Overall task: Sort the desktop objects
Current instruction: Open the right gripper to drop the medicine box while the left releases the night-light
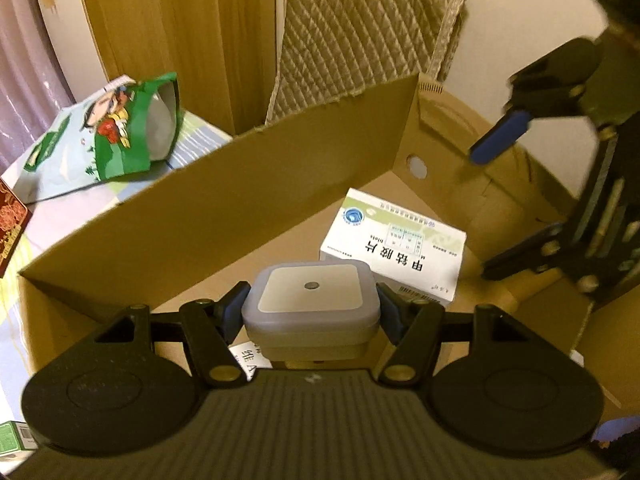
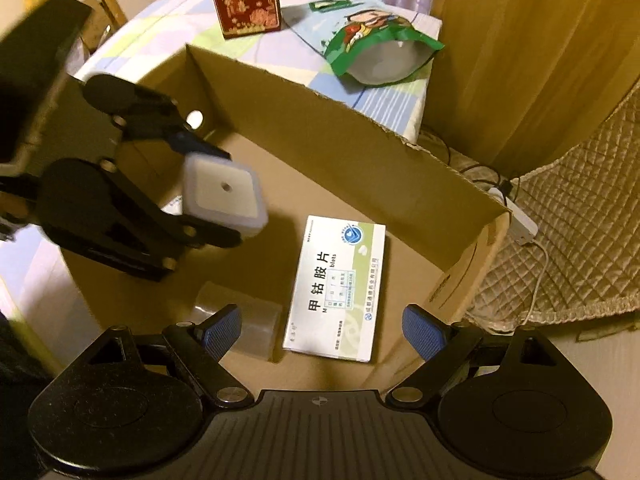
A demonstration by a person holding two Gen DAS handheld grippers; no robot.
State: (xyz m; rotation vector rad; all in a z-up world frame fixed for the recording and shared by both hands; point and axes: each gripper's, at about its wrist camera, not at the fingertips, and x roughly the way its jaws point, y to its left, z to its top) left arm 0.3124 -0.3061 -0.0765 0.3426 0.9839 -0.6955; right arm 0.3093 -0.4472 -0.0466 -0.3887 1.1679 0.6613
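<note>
A: Night light (image 1: pixel 311 298), small, square, rounded at the corners, frosted plastic with a paler face and a dark dot in the middle. Clamped between the blue pads of the left gripper (image 1: pixel 311 312), held above the open cardboard box (image 1: pixel 240 184).

B: Seen from the right wrist too: night light (image 2: pixel 224 196) hanging over the near-left part of the box floor, not resting on it. Straight below, bare corrugated cardboard, matt and brown.

A: So, for a release here, downward only. No long axis to mind, nearly as wide as deep.

B: Right gripper (image 2: pixel 320 332) spread wide, empty, low over the box. Just ahead of it a white medicine carton (image 2: pixel 340 288), flat, glossy print, long axis running away from the fingers. Nearer to the right than the left.

A: Beside that, a clear plastic case (image 2: pixel 244 328), close to the right gripper's left pad.

B: Outside the box, on the pastel checked cloth: a crinkly green snack pouch (image 2: pixel 372 52), foil-lined, mouth open, and a red printed box (image 2: pixel 246 0) standing upright. Both well beyond the far wall.

A: Likely still to sort, though hard to settle from here.
</note>
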